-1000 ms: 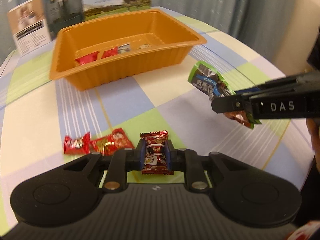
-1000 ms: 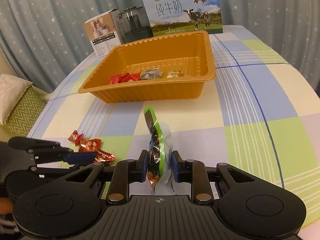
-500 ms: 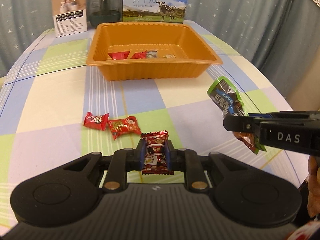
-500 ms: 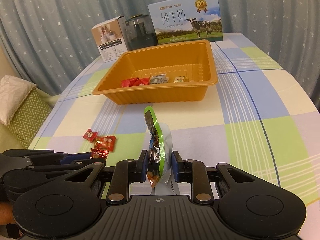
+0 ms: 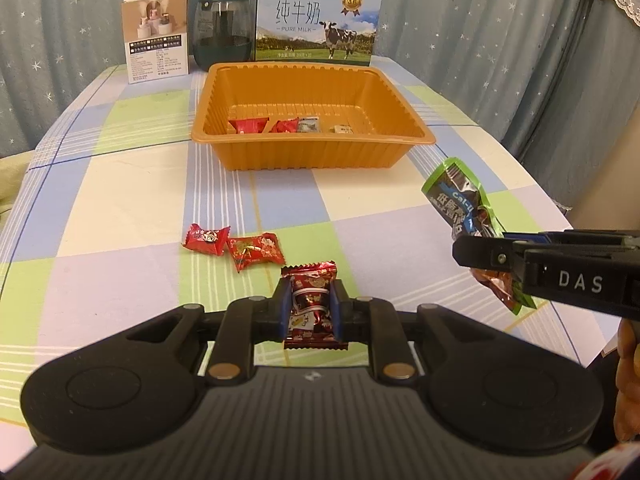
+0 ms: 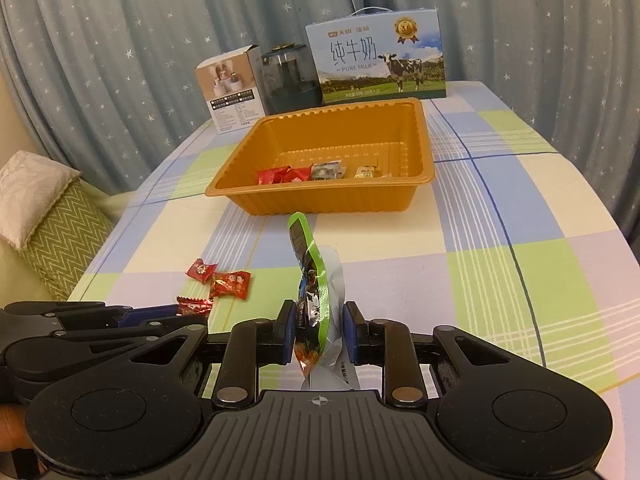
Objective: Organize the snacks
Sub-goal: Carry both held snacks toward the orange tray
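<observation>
My left gripper (image 5: 310, 312) is shut on a dark red candy (image 5: 311, 304), held above the near table. My right gripper (image 6: 318, 332) is shut on a green-edged snack packet (image 6: 314, 280), held upright; the packet also shows in the left wrist view (image 5: 460, 204). The orange tray (image 5: 312, 156) stands in the middle of the table and holds several candies (image 5: 248, 125) along its near side. Two red candies (image 5: 206, 238) (image 5: 256, 251) lie on the cloth between me and the tray. In the right wrist view the left gripper (image 6: 192, 314) is at the lower left.
A pure milk box (image 5: 316, 26), a dark jar (image 5: 222, 36) and a small white carton (image 5: 158, 36) stand behind the tray at the table's far edge. Blue starred curtains hang behind. A cushion (image 6: 36, 208) lies left of the table.
Both grippers have risen and pulled back from the tray while keeping their holds, and the left wrist view has swung level. The loose candies and tray have not moved.
</observation>
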### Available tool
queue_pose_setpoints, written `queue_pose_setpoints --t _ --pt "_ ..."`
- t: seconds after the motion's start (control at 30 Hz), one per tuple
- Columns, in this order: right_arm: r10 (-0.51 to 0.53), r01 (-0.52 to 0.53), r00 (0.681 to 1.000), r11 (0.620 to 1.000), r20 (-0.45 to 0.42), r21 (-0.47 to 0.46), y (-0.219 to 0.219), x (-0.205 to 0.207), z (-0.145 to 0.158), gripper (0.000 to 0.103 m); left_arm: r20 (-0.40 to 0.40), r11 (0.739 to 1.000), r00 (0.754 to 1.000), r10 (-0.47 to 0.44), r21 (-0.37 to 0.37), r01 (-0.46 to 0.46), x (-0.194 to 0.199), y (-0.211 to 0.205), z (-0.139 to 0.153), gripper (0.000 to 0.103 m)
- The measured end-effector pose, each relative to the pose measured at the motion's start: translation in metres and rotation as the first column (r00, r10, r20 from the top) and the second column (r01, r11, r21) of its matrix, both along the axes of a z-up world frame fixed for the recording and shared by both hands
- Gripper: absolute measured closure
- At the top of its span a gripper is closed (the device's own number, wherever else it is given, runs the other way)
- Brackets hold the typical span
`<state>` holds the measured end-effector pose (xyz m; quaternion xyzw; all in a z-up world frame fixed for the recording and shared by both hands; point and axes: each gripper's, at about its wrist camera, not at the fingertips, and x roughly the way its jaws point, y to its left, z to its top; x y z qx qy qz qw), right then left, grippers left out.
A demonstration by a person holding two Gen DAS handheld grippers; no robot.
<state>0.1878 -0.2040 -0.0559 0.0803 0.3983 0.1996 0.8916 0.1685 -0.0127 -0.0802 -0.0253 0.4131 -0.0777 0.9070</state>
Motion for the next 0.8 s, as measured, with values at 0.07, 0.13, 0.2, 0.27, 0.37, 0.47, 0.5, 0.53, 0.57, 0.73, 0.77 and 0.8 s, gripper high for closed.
queue_pose_setpoints --t 0.07,0.13,0.2,0.27,0.37,0.47,0.5,0.53,0.57,0.73,0.77,0.8 --pt "-0.001 0.001 1.000 1.000 0.005 -0.003 0.000 -0.001 0.002 0.078 0.005 1.000 1.000 0.000 0.002 0.000 -0.001 0.000 0.003 0.085" --pt "-0.002 0.002 1.000 1.000 0.008 -0.005 -0.001 -0.003 0.005 0.078 0.009 1.000 1.000 0.001 0.000 -0.001 -0.002 0.001 0.006 0.085" --pt "-0.002 0.002 1.000 1.000 0.013 -0.010 -0.001 -0.003 0.007 0.078 0.014 1.000 1.000 0.003 0.001 -0.003 -0.002 0.001 0.009 0.085" --pt "-0.005 0.006 1.000 1.000 0.016 -0.017 -0.001 -0.003 0.010 0.078 0.018 1.000 1.000 0.006 0.001 -0.006 -0.001 0.002 0.012 0.085" --pt "-0.010 0.011 1.000 0.999 0.020 -0.031 -0.003 0.000 0.014 0.078 0.027 1.000 1.000 0.007 0.001 -0.007 0.002 0.003 0.016 0.085" --pt "-0.008 0.010 1.000 0.999 0.029 -0.046 -0.003 0.005 0.019 0.078 0.038 1.000 0.999 0.005 0.004 -0.005 0.006 0.003 0.021 0.085" --pt "-0.006 0.008 0.999 0.999 0.032 -0.049 -0.003 0.006 0.021 0.078 0.041 1.000 0.999 0.003 0.004 -0.003 0.008 0.003 0.023 0.085" --pt "-0.004 0.006 0.999 0.999 0.036 -0.050 -0.003 0.008 0.023 0.078 0.045 1.000 0.999 0.001 0.005 -0.001 0.010 0.003 0.025 0.085" --pt "-0.001 0.003 0.999 0.999 0.040 -0.053 -0.003 0.010 0.025 0.078 0.048 1.000 0.999 -0.002 0.007 0.002 0.012 0.003 0.027 0.085" --pt "0.010 -0.006 0.998 0.998 0.067 -0.067 -0.001 0.023 0.036 0.078 0.071 1.000 0.997 -0.013 0.009 0.013 0.026 0.003 0.040 0.085" --pt "0.013 -0.008 0.997 0.998 0.072 -0.069 -0.001 0.025 0.039 0.078 0.076 1.000 0.997 -0.015 0.009 0.015 0.029 0.003 0.043 0.085" --pt "0.016 -0.010 0.997 0.997 0.077 -0.071 -0.001 0.028 0.041 0.078 0.080 1.000 0.997 -0.018 0.010 0.017 0.032 0.003 0.045 0.085"
